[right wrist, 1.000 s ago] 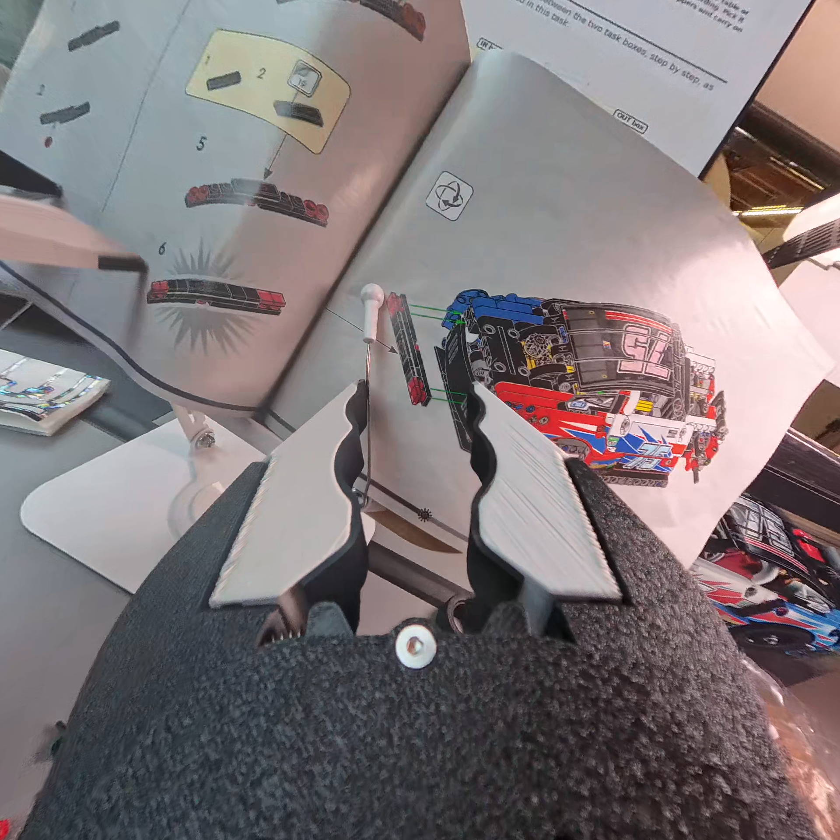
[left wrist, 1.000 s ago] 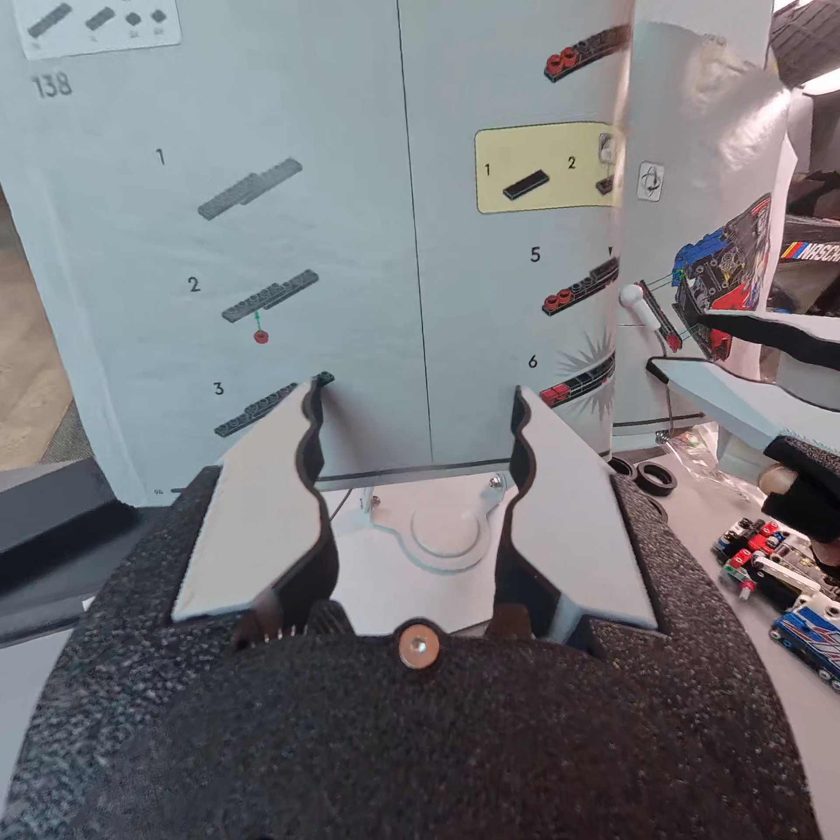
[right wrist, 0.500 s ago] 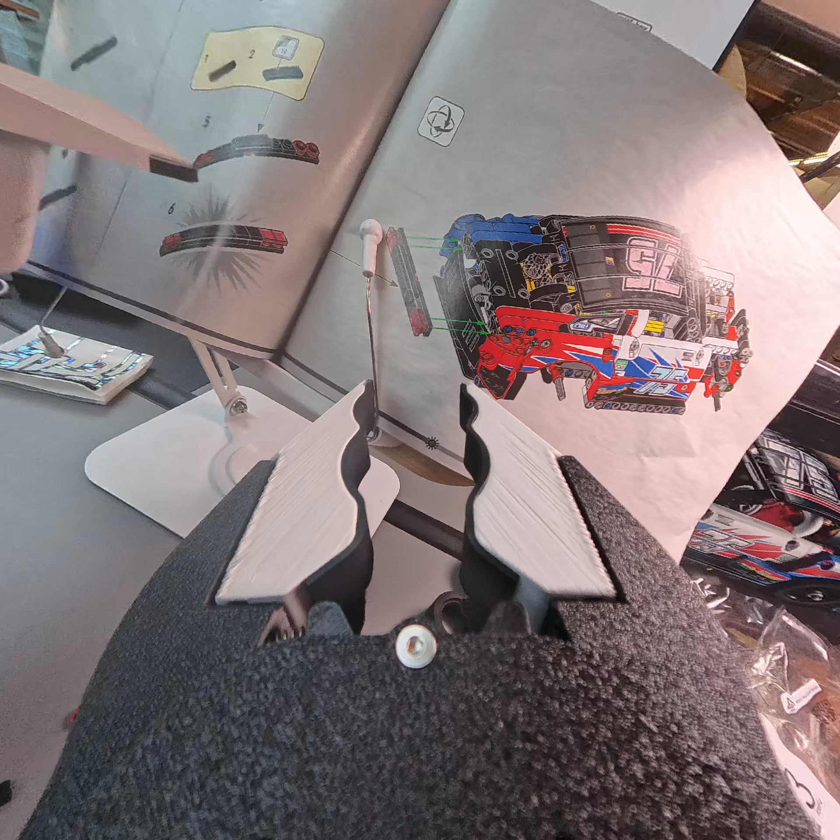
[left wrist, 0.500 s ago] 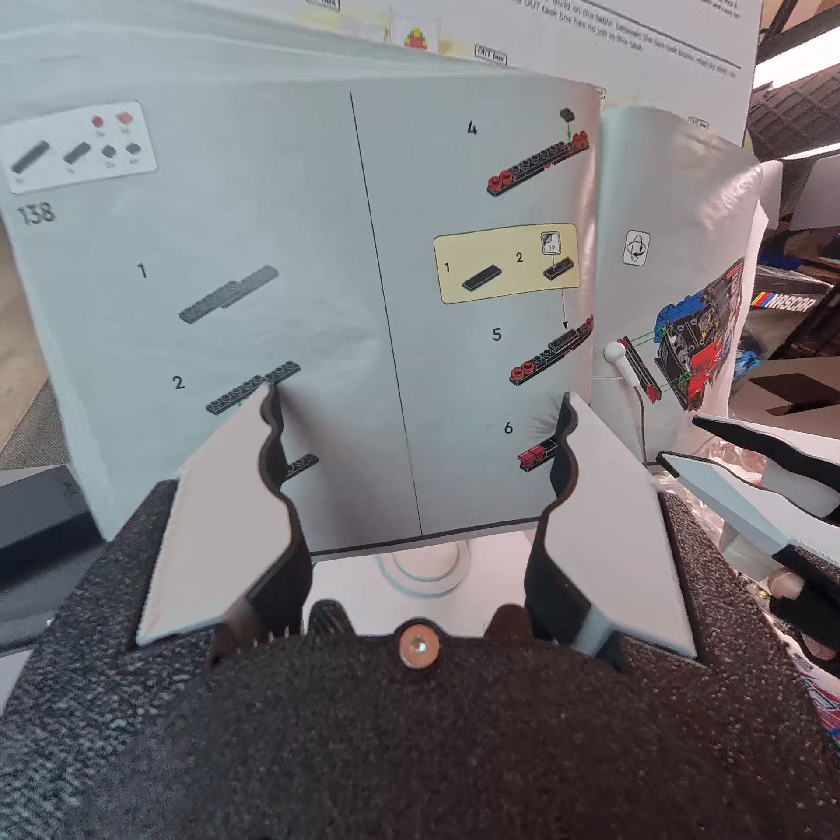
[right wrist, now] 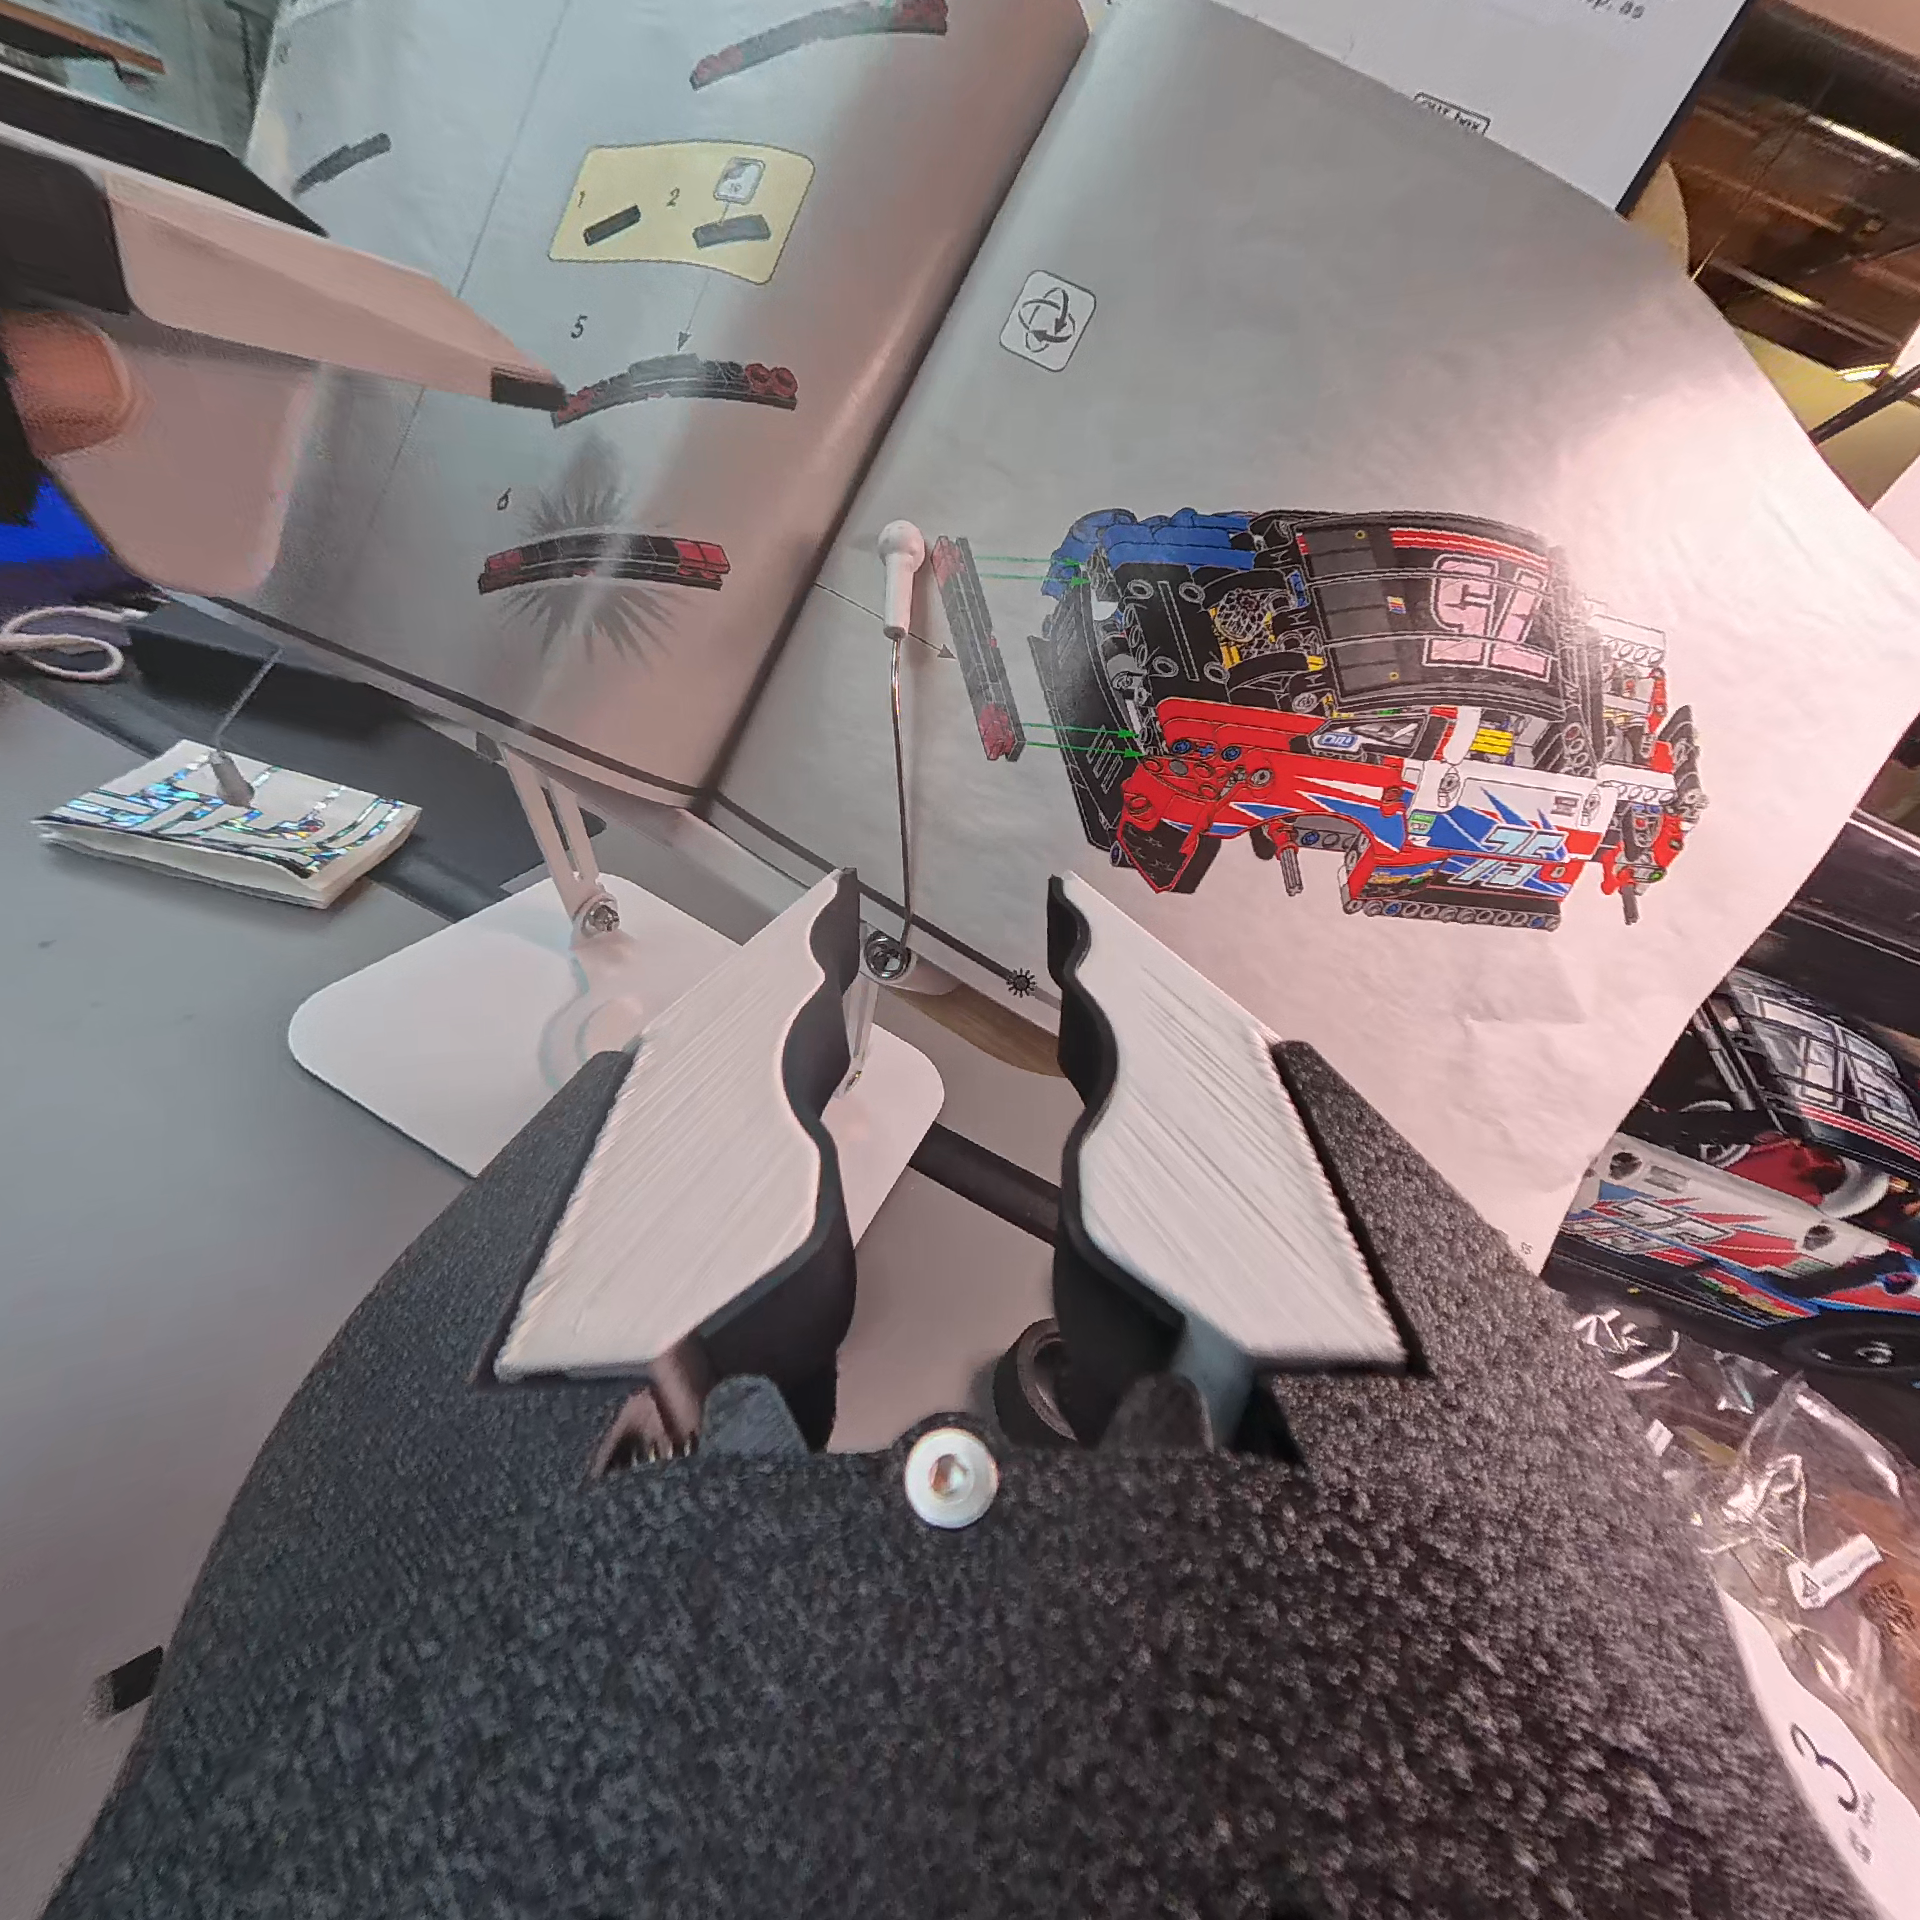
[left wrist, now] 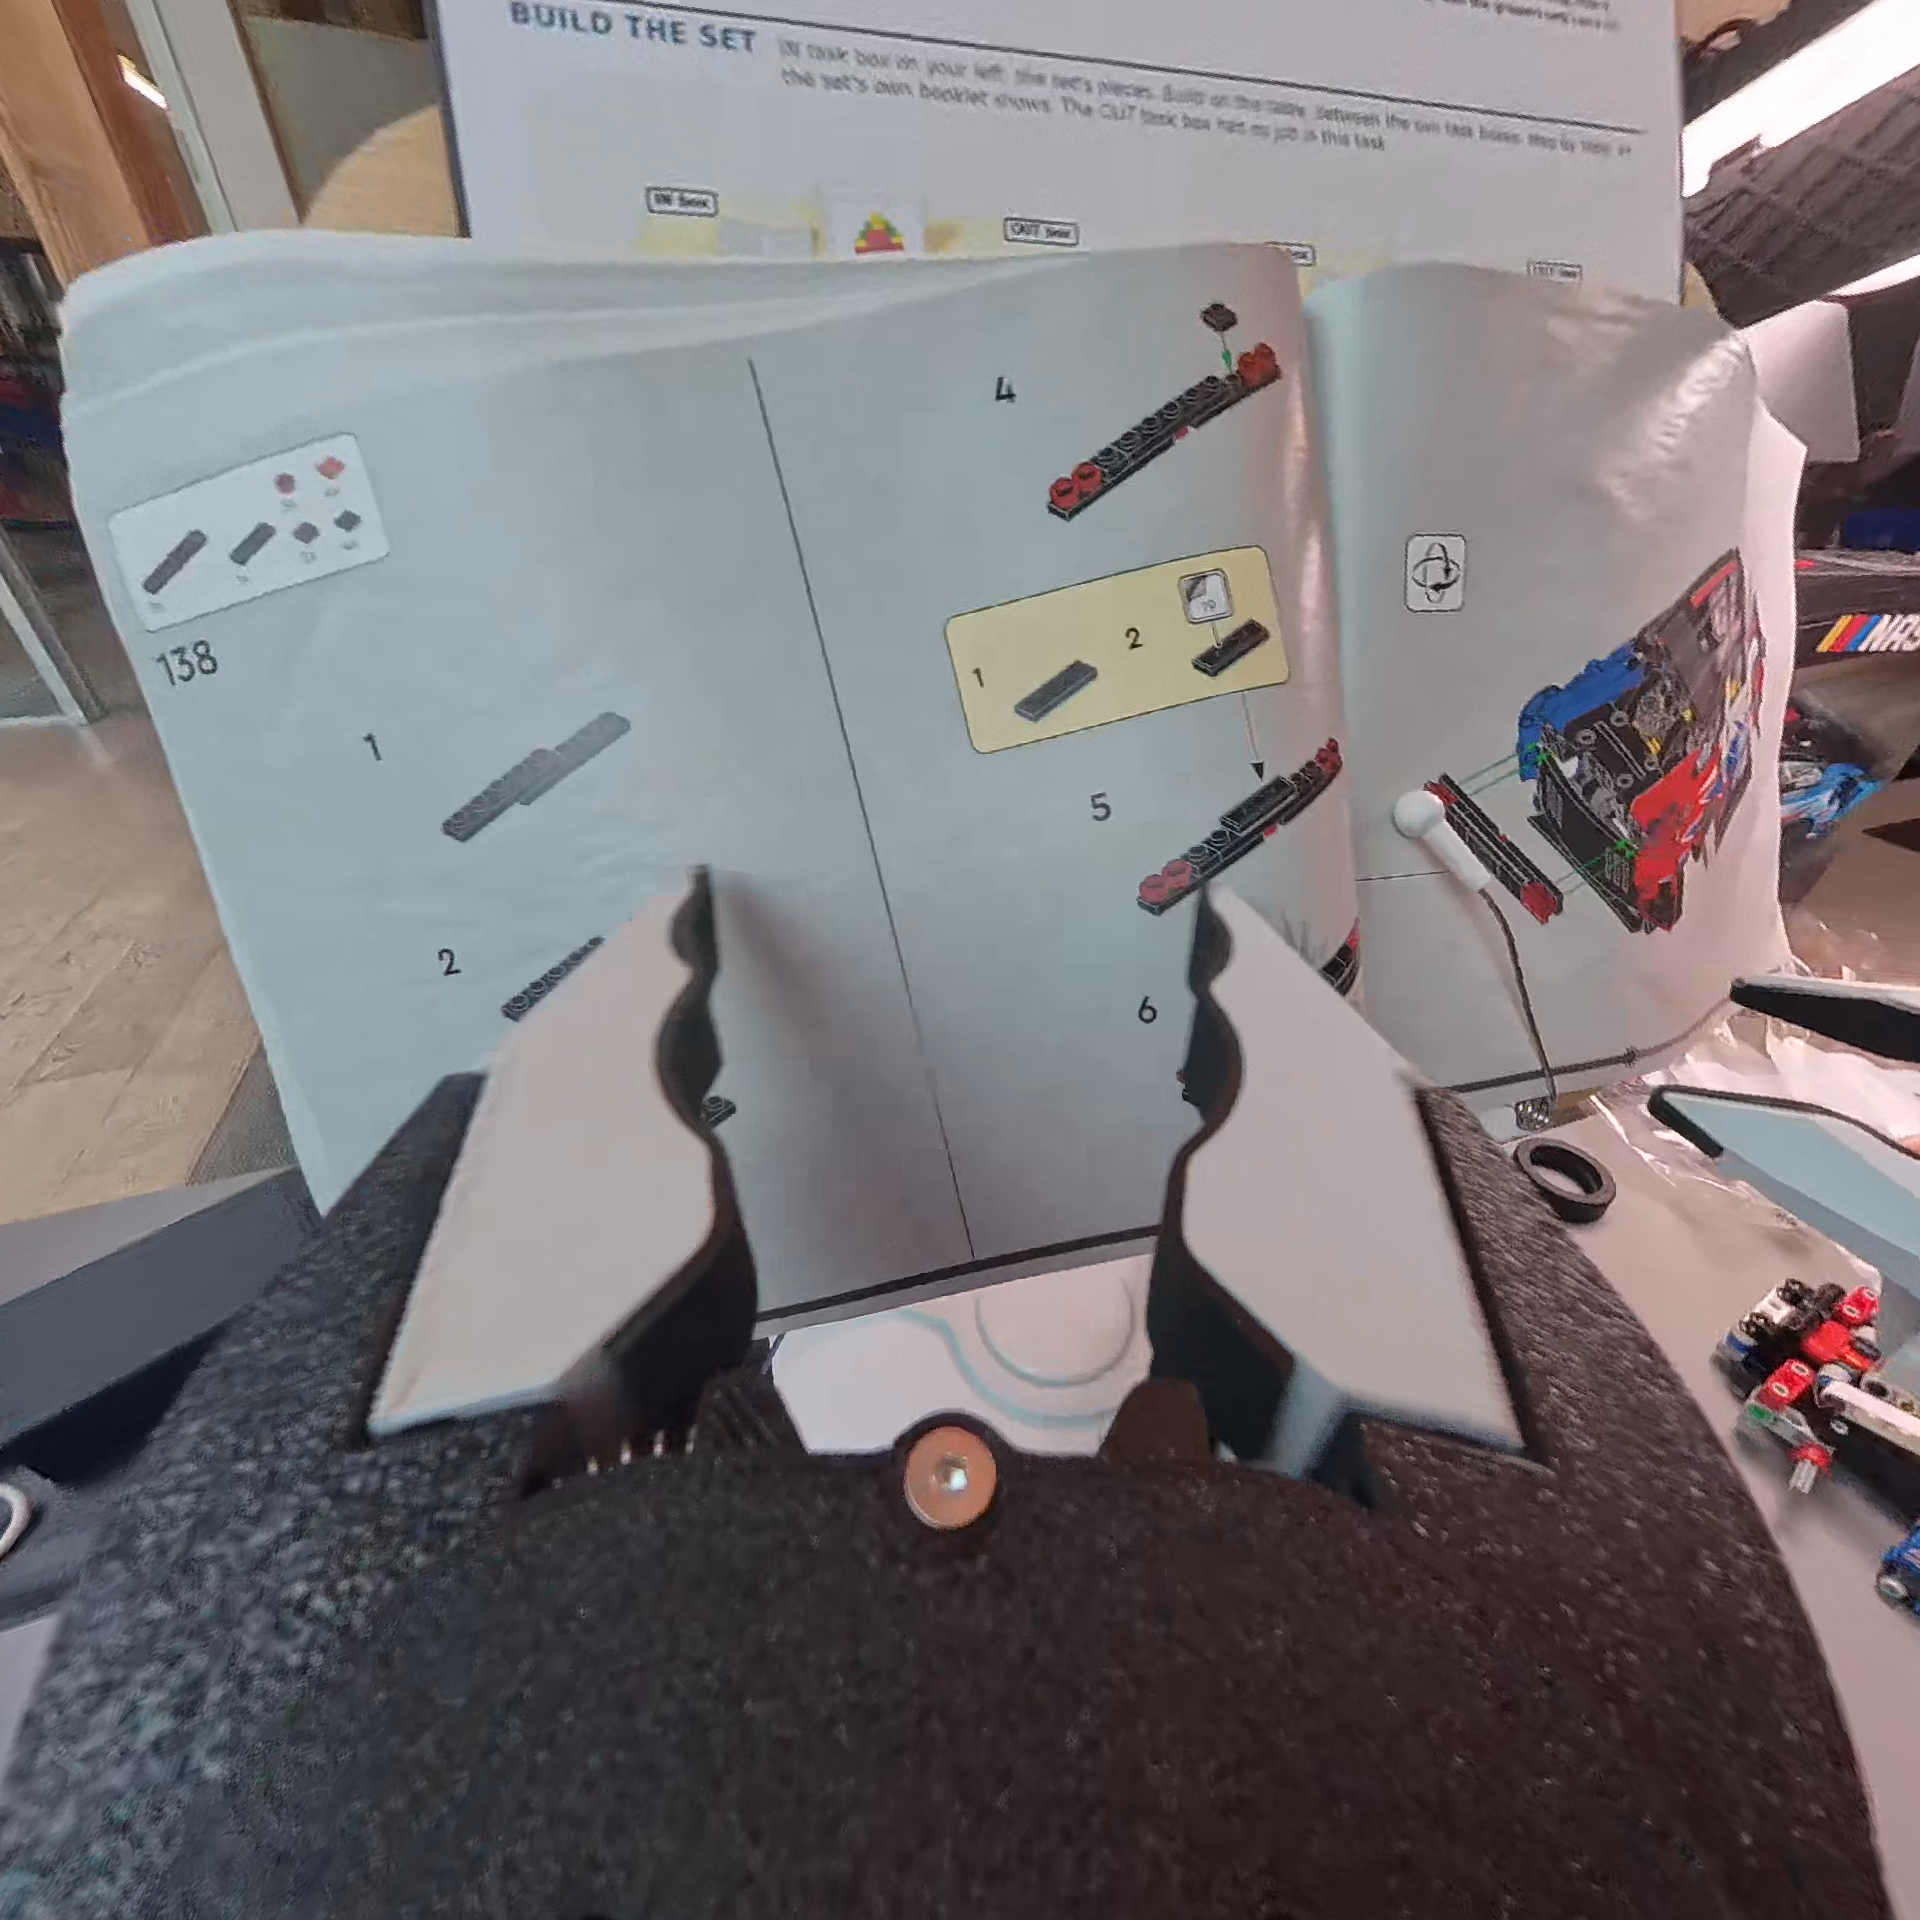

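Now we have both tools spread and empty: the left gripper (left wrist: pixel 951 935) faces the open instruction booklet (left wrist: pixel 644 623) on its white stand (right wrist: pixel 416 1029), the right gripper (right wrist: pixel 951 914) just beside the wire page clip (right wrist: pixel 900 727), not touching.

Left gripper (left wrist: pixel 951 914): jaws spread wide, empty, poised before the left page of the open instruction booklet (left wrist: pixel 644 644), not touching it. Right gripper (right wrist: pixel 951 914): jaws parted, empty, nearest the wire page holder (right wrist: pixel 899 727) with white tip lying across the right page. Booklet stood upright, pages bowed, on a white stand (right wrist: pixel 416 1049), on the grey table (right wrist: pixel 156 1143).
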Motion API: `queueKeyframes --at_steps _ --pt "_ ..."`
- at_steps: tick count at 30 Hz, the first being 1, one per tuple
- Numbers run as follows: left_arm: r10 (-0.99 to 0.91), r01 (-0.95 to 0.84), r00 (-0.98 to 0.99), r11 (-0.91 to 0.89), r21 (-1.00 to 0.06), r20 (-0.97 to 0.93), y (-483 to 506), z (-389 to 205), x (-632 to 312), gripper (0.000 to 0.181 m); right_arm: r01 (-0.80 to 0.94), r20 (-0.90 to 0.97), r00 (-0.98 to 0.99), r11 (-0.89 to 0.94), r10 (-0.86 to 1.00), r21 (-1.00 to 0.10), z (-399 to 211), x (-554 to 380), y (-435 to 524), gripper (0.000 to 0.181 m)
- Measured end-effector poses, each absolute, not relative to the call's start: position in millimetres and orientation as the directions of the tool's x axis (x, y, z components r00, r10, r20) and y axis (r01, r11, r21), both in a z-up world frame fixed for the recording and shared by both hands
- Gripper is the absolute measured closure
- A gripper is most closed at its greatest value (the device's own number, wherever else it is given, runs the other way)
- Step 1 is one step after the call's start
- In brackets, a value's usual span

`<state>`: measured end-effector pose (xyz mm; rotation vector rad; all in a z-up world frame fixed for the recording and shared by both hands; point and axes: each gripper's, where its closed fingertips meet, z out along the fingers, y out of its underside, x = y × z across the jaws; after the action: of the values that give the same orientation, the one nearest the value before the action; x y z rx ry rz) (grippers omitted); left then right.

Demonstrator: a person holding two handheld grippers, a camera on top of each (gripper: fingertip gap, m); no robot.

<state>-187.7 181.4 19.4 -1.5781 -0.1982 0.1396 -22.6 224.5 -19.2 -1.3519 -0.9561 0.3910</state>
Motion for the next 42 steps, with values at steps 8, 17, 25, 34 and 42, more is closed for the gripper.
queueKeyframes --at_steps 8,17,25,34,42 --pt "0.25 0.068 0.967 -0.109 -0.992 0.039 194.4 10.3 -201.9 0.066 0.262 0.331 0.574 0.215 0.749 -0.941 -21.2 -27.0 218.1 0.145" --pt "0.243 0.037 0.97 -0.099 -0.994 0.012 190.0 10.2 -205.5 0.181 0.25 0.311 0.573 0.199 0.758 -0.947 -22.3 -24.8 215.8 0.146" --pt "0.223 0.079 0.973 -0.046 -0.996 0.067 183.4 18.4 -206.4 0.117 0.238 0.302 0.562 0.199 0.77 -0.951 -19.6 -27.5 211.1 0.146" --pt "0.255 0.08 0.965 -0.086 -0.993 0.056 197.6 11.1 -207.8 0.051 0.221 0.283 0.548 0.19 0.787 -0.957 -21.6 -33.4 203.8 0.146" --pt "0.282 0.041 0.959 -0.054 -0.998 0.024 192.5 11.6 -211.4 0.118 0.201 0.265 0.542 0.183 0.797 -0.962 -20.6 -33.9 198.2 0.146"
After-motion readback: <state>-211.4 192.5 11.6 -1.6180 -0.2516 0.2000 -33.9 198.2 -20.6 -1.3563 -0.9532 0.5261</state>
